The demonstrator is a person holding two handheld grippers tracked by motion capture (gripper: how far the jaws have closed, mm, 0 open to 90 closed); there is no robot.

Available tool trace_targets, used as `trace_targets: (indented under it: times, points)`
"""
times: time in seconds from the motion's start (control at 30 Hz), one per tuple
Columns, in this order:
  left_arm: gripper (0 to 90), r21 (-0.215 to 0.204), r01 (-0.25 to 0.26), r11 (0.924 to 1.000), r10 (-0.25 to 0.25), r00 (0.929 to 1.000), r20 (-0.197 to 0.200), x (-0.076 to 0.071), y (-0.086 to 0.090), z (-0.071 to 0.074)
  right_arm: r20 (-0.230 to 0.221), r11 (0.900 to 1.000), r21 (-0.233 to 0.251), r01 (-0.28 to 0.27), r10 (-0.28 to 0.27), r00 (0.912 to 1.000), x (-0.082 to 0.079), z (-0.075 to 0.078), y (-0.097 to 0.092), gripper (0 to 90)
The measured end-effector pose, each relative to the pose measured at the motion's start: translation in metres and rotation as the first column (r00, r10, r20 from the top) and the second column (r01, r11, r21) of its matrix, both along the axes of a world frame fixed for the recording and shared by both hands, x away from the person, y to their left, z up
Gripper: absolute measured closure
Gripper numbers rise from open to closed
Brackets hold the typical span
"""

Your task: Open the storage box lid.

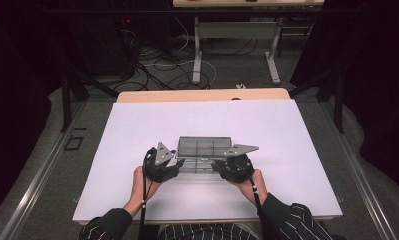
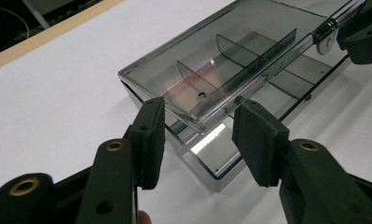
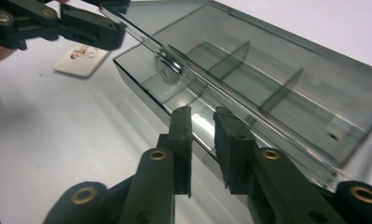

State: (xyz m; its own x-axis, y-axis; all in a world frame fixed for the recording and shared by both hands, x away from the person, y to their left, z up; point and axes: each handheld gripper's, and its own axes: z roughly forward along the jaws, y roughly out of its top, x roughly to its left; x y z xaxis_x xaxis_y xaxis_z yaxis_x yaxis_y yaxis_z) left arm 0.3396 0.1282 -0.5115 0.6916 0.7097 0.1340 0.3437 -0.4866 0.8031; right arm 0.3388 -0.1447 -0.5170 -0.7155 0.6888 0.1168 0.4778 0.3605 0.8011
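Smoked clear plastic makes up the box (image 1: 203,150), which is set on the white table (image 1: 137,130) nearer its front edge than its back, about midway between the left and right edges, so that both hands reach it without stretching. Its lid (image 2: 207,70) is raised a little off the base (image 2: 221,154), tilted, with dividers seen through it.

The left gripper (image 1: 176,164) is brought to the box's left end; in the left gripper view its jaws stand apart on either side of the lid's front corner, not pressing on it, so nothing is gripped there. The right gripper (image 1: 216,166) is placed at the front right of the box; in the right gripper view its jaws stand a small gap apart over the front edge, and whether the lid's rim is pinched cannot be told. A metal clasp (image 3: 167,65) sits midway along the lid's front edge.

Working from both ends is judged to keep the lid level. A small card (image 3: 81,59) lies on the table just beside the box's front.
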Motion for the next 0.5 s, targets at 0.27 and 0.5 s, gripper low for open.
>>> trace_targets:
  times: [0.27,0.5]
  points:
    - [57.6,-0.011,0.002,0.9999,-0.001,1.0000,0.009,-0.001,0.000,0.001,-0.029,0.9984,-0.013,0.054,-0.055,0.9981,0.002,0.002,-0.028,68.3]
    - [58.1,-0.021,-0.002,0.9998,0.002,0.9999,0.013,-0.002,0.000,0.001,-0.009,0.9920,-0.036,0.121,-0.121,0.9926,0.007,0.003,-0.040,63.9]
